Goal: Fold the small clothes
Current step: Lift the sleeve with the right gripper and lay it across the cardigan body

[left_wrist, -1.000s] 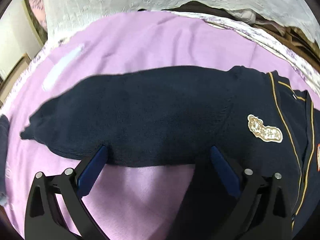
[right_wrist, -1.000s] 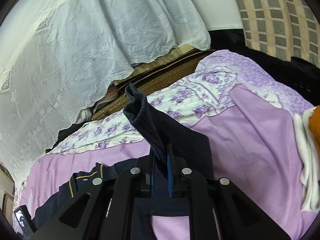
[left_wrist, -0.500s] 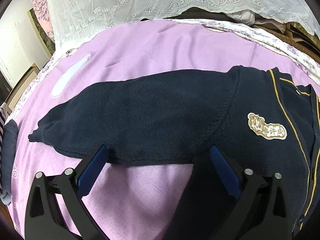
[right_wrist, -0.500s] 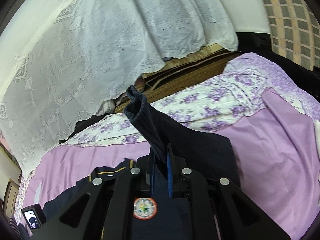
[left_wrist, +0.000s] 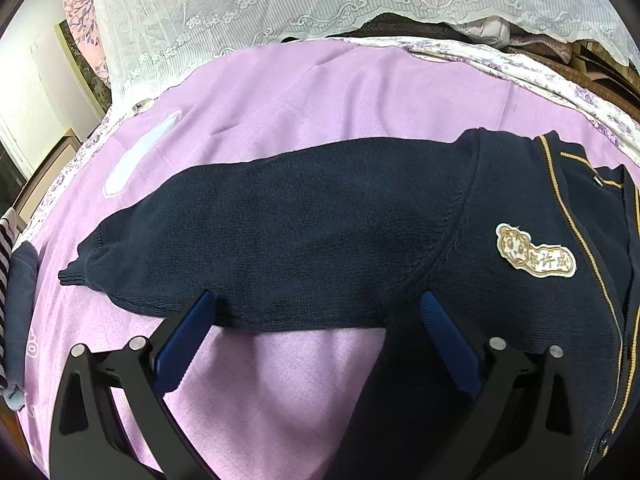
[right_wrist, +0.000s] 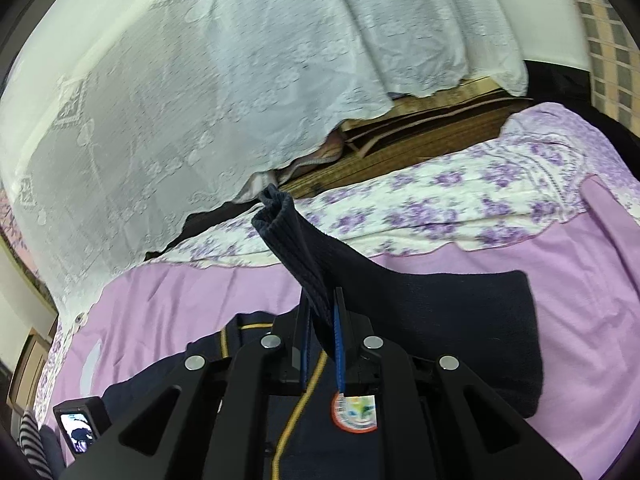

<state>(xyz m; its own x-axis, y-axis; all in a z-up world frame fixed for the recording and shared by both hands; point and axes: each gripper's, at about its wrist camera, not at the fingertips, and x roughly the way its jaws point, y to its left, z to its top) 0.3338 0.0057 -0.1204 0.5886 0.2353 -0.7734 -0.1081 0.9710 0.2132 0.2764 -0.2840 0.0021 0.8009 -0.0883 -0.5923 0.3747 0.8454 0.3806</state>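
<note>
**Navy cardigan on the purple blanket, one sleeve lifted**

The cardigan (left_wrist: 360, 240) is a dark navy knit with a fine ribbed weave, thin yellow piping along the front edges and a cream embroidered badge (left_wrist: 536, 256) at centre right of the left wrist view. It lies flat across the middle of that frame. One sleeve (left_wrist: 208, 248) stretches toward the left edge and ends in a ribbed cuff at middle left.

The left tongs (left_wrist: 316, 308) stand wide open at the bottom of the frame. Both blue ridged pads (left_wrist: 188, 336) sit at the lower edge of the sleeve and clamp nothing.

The right tongs (right_wrist: 322, 316) are closed on the other sleeve (right_wrist: 296, 252). Its ribbed cuff rises above the pads to frame centre, tilted to the upper left. The rest of that sleeve drapes down to the right. A round badge (right_wrist: 354, 412) shows at bottom centre.

The surface is a soft purple blanket (left_wrist: 304, 92) with a fuzzy nap. Along its far edge lies a white sheet (right_wrist: 440, 204) printed with purple flowers. White lace cloth (right_wrist: 224, 80) hangs across the top of both views. A woven brown mat (right_wrist: 420, 136) shows beneath its hem
</note>
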